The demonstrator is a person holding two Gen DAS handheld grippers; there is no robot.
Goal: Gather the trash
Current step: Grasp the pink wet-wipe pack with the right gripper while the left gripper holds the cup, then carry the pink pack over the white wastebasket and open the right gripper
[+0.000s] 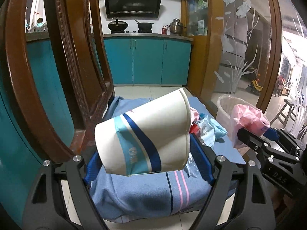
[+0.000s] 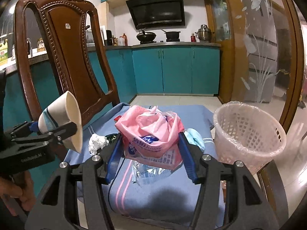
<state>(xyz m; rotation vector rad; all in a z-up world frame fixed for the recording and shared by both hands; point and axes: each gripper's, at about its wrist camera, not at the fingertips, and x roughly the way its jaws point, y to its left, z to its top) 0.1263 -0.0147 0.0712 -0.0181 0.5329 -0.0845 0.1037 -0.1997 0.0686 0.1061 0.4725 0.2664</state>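
Note:
My left gripper (image 1: 145, 153) is shut on a white paper cup (image 1: 145, 134) with blue stripes and holds it tilted above the blue towel (image 1: 144, 191). The cup also shows in the right wrist view (image 2: 65, 120), at the left. My right gripper (image 2: 151, 149) is shut on a pink plastic bag (image 2: 151, 130) lifted just over the towel; the bag also shows in the left wrist view (image 1: 247, 118). A lined white trash basket (image 2: 247, 130) stands to the right of the towel. A crumpled white tissue (image 2: 96, 142), a clear wrapper (image 2: 149, 172) and a light blue mask (image 2: 195, 136) lie on the towel.
A carved wooden chair back (image 2: 63, 48) rises at the left behind the towel (image 2: 163, 195). A glass sliding door with a wooden frame (image 2: 268, 57) stands at the right behind the basket. Teal kitchen cabinets (image 2: 172, 69) and a stove are far behind.

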